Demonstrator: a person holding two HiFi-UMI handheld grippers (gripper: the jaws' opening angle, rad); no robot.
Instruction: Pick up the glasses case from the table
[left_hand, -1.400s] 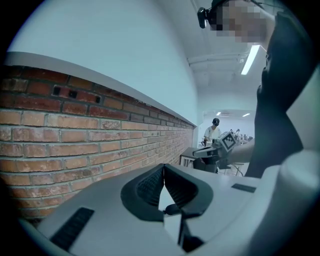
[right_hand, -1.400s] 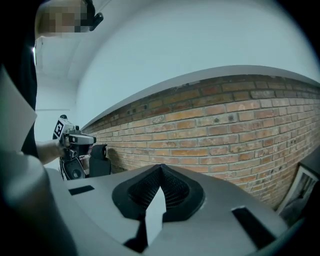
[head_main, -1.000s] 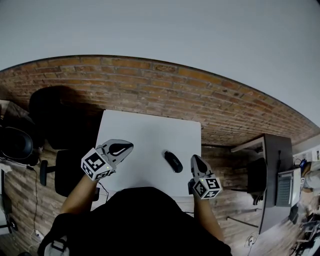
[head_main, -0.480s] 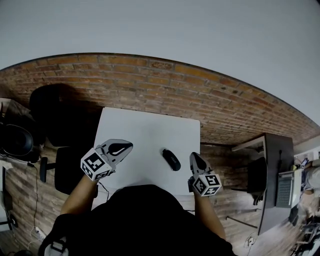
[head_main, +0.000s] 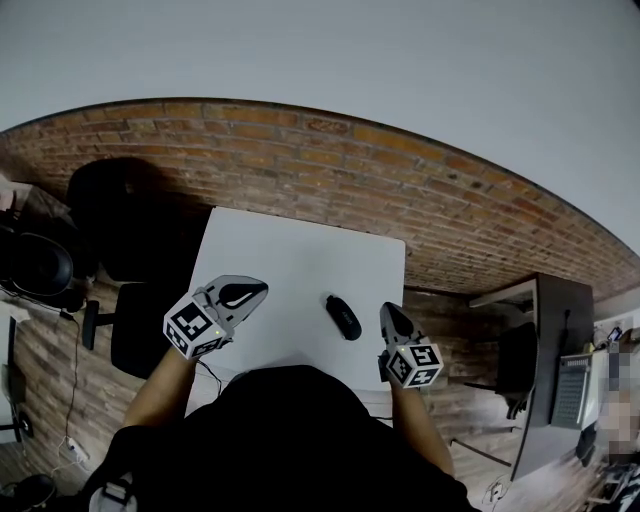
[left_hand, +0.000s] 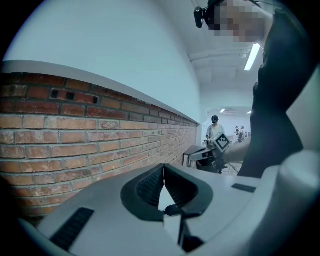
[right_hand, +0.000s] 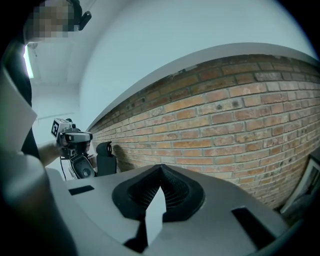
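The black oval glasses case (head_main: 343, 317) lies on the white table (head_main: 300, 250), right of the middle and near the front edge. My left gripper (head_main: 255, 291) hovers over the table's front left part, well left of the case, shut and holding nothing. My right gripper (head_main: 388, 311) is at the table's front right corner, just right of the case and apart from it, also shut and holding nothing. In the left gripper view the jaws (left_hand: 163, 167) meet at the tips. In the right gripper view the jaws (right_hand: 160, 167) are pressed together too.
A black office chair (head_main: 120, 230) stands left of the table on the brick-patterned floor (head_main: 330, 160). A dark desk (head_main: 550, 340) stands to the right. The left gripper view shows a person (left_hand: 215, 129) far down the room.
Both grippers have drifted only slightly over the table. The case has not moved, and both jaws stay shut.
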